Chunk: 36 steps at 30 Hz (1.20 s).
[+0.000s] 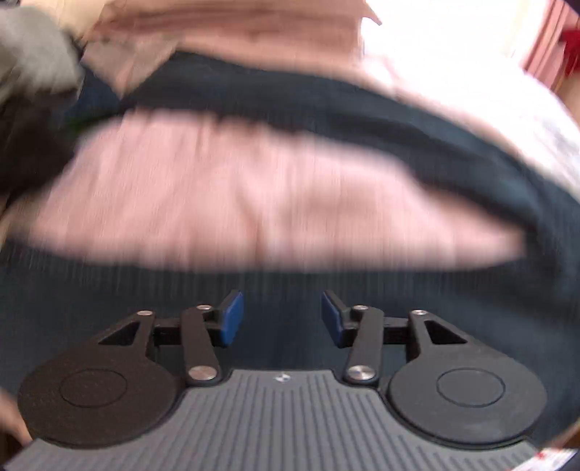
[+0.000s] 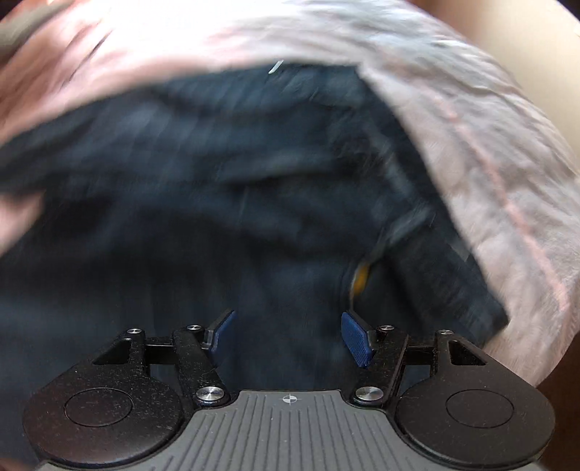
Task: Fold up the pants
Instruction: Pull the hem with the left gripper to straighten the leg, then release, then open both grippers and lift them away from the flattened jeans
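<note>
Dark navy pants [image 2: 203, 203] lie spread on a pink sheet [image 2: 507, 181]; both views are motion-blurred. In the right wrist view the waistband end [image 2: 449, 275] with a yellow button [image 2: 360, 277] sits at the right. My right gripper [image 2: 288, 335] hovers open just over the dark fabric, nothing between its blue pads. In the left wrist view the pants [image 1: 362, 108] form a dark band curving around a patch of pink sheet [image 1: 235, 195]. My left gripper [image 1: 281, 317] is open above dark cloth, holding nothing.
Pink bedding [image 1: 217, 32] extends behind the pants. A grey cloth [image 1: 32, 54] and a dark shape [image 1: 25, 145] lie at the left edge. Bright light washes out the far right. A brown surface [image 2: 543, 43] shows beyond the sheet.
</note>
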Each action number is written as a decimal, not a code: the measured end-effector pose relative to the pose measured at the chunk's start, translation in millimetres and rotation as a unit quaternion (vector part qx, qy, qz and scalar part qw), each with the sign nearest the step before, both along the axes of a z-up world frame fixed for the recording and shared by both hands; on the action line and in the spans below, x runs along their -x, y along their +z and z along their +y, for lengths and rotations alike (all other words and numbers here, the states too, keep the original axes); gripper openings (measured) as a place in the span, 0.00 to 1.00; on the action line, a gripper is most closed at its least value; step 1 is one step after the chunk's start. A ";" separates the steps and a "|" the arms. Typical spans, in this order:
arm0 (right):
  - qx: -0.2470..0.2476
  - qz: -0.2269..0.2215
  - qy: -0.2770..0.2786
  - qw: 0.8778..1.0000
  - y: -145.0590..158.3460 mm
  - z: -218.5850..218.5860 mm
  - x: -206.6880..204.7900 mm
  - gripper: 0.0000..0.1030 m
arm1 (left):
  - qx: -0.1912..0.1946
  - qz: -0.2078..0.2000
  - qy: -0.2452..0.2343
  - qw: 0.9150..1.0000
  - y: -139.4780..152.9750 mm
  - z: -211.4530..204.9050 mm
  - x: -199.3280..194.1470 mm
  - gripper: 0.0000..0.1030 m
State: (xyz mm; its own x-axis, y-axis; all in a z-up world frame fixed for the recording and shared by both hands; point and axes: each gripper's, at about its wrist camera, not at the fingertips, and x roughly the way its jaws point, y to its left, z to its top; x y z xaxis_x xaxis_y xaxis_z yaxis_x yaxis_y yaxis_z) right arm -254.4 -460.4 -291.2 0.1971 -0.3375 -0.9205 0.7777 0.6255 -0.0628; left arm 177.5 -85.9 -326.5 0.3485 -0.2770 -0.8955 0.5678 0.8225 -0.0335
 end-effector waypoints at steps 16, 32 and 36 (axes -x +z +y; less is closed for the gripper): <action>-0.069 -0.081 0.065 0.992 111.7 70.0 88.6 0.59 | -0.021 0.003 0.049 0.999 118.3 54.5 175.2 0.68; -0.052 -0.135 0.164 0.976 240.7 151.2 140.8 0.59 | 0.046 -0.057 -0.012 0.997 250.6 64.1 300.4 0.92; -0.058 -0.124 0.177 0.975 246.8 163.8 148.6 0.59 | 0.036 -0.054 -0.018 0.998 260.7 67.4 319.0 0.92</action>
